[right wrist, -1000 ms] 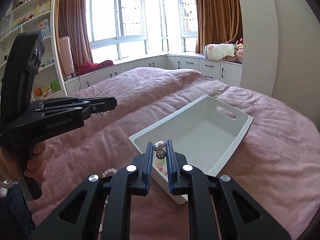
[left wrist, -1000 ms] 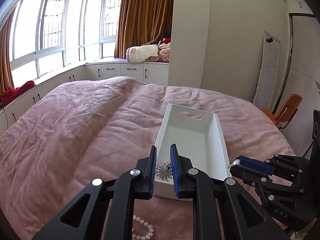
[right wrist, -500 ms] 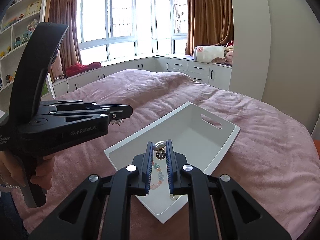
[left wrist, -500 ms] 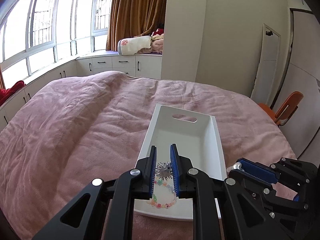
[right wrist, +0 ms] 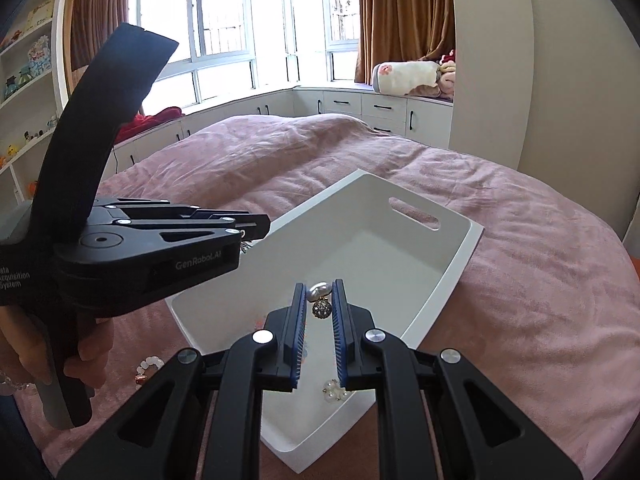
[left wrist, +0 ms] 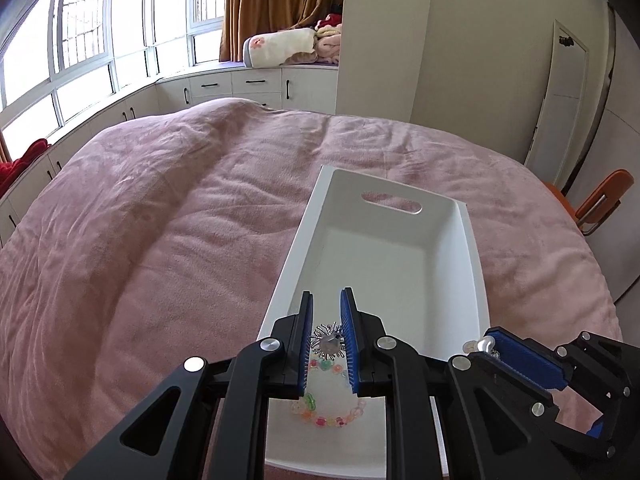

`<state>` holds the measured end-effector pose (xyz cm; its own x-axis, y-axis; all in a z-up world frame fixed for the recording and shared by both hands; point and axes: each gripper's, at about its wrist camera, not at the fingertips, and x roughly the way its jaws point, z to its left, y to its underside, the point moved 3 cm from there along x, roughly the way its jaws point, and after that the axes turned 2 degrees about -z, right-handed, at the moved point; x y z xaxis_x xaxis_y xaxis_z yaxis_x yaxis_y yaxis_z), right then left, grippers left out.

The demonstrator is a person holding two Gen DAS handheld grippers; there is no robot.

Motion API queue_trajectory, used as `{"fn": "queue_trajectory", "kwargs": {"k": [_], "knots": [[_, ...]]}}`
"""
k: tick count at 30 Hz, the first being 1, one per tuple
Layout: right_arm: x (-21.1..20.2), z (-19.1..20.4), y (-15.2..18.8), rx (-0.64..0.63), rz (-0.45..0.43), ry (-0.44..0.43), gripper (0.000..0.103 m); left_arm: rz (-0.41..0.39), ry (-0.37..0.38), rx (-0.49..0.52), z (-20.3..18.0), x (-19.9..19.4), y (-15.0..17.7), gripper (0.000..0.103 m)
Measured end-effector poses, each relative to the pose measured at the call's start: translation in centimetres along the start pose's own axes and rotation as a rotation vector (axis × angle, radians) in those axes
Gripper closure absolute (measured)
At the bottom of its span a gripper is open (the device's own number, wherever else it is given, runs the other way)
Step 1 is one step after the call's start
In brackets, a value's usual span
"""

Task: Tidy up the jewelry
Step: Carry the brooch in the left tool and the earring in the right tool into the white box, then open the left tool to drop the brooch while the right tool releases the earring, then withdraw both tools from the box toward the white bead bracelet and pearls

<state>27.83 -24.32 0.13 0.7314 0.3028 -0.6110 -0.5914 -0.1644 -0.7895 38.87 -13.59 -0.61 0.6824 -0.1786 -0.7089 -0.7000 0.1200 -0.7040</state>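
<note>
A white tray (left wrist: 472, 264) with a handle slot lies on the pink bed; it also shows in the right wrist view (right wrist: 460, 276). My left gripper (left wrist: 326, 338) is shut on a spiky silver brooch (left wrist: 328, 342), held above the tray's near end. A colourful bead bracelet (left wrist: 328, 416) lies in the tray below it. My right gripper (right wrist: 319, 300) is shut on a pearl earring (right wrist: 319, 292) with a dark sparkly ball, above the tray. A small pearl cluster (right wrist: 335, 394) lies in the tray. The right gripper (left wrist: 490, 346) shows at the left view's lower right.
A pearl bracelet (right wrist: 149, 364) lies on the pink blanket (right wrist: 540, 300) left of the tray. An orange chair (left wrist: 600, 200) stands at the bed's right. Window cabinets and a rolled blanket (left wrist: 280, 46) are beyond the bed.
Both grippers have moved forward over the tray, each still holding its piece. The bead bracelet and pearl cluster in the tray have come into view below them.
</note>
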Motion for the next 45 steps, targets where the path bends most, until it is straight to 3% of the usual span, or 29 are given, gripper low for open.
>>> {"fn": "queue_trajectory", "kwargs": {"k": [7, 18, 20, 22, 24, 26, 38, 45], "knots": [[1.8, -0.5, 1.0, 0.021, 0.046, 0.012, 0.09, 0.055, -0.009, -0.044, 0.6, 2.1, 1.4, 0.084], [3.1, -0.8, 1.8, 0.019, 0.084, 0.03, 0.087, 0.086, -0.023, -0.024, 0.4, 2.9, 2.8, 0.083], [3.2, -0.9, 1.8, 0.021, 0.091, 0.03, 0.087, 0.085, -0.028, -0.025, 0.5, 2.8, 2.9, 0.077], [3.1, -0.9, 1.8, 0.018, 0.087, 0.041, 0.078, 0.081, -0.04, -0.024, 0.6, 2.8, 2.9, 0.066], [2.8, -0.9, 1.7, 0.015, 0.07, 0.06, 0.051, 0.082, -0.035, -0.02, 0.6, 2.7, 2.9, 0.064], [2.4, -0.9, 1.6, 0.014, 0.052, 0.072, 0.039, 0.078, -0.03, -0.01, 0.4, 2.6, 2.9, 0.06], [0.5, 0.0, 0.9, -0.016, 0.004, 0.088, 0.024, -0.052, -0.048, 0.041, 0.4, -1.4, 2.2, 0.048], [-1.1, 1.4, 1.0, -0.054, -0.018, 0.077, 0.019, -0.139, -0.053, 0.058, 1.3, -5.0, 2.1, 0.032]]}}
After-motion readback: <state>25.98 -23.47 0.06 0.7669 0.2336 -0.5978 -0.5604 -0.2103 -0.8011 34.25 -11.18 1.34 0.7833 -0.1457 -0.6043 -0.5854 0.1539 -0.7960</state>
